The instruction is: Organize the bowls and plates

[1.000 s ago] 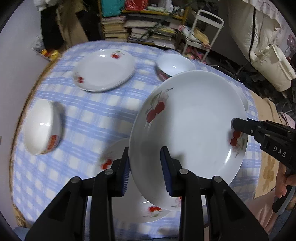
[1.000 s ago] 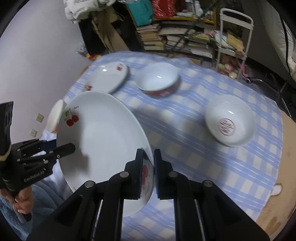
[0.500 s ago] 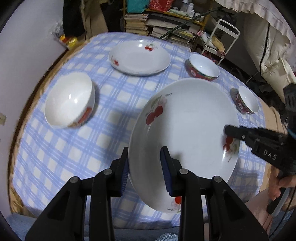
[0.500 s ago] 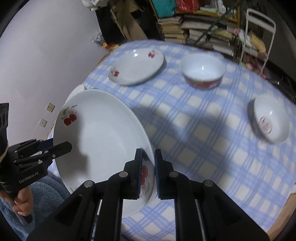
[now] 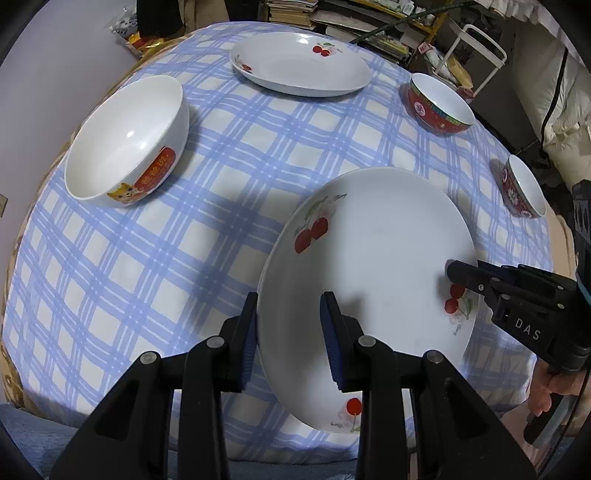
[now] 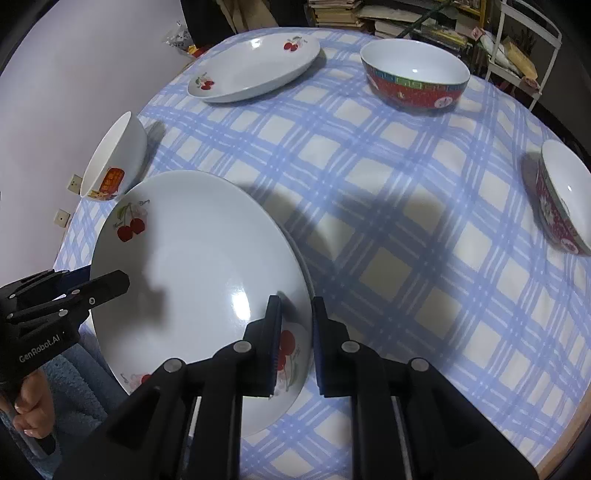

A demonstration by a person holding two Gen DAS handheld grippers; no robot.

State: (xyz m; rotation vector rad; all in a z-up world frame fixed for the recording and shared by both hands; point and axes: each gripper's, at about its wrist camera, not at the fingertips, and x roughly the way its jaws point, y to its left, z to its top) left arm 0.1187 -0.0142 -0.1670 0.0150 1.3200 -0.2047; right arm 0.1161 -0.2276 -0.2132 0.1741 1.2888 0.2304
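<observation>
Cherry plate (image 5: 373,258) low over the worktop (image 5: 221,206) at 6 o'clock, rim between both tools: left tool (image 5: 288,332) clamped on it, right tool (image 6: 295,343) opening. Second plate (image 5: 299,62) at 12 and three bowls lie scattered, unstacked; most sorting remains.

Cluttered bookshelf (image 5: 354,18) behind checked tablecloth (image 5: 184,240)

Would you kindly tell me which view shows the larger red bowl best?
The right wrist view: the larger red bowl shows whole, its patterned side facing the camera. In the left wrist view it sits smaller, near the far right edge of the table.
</observation>
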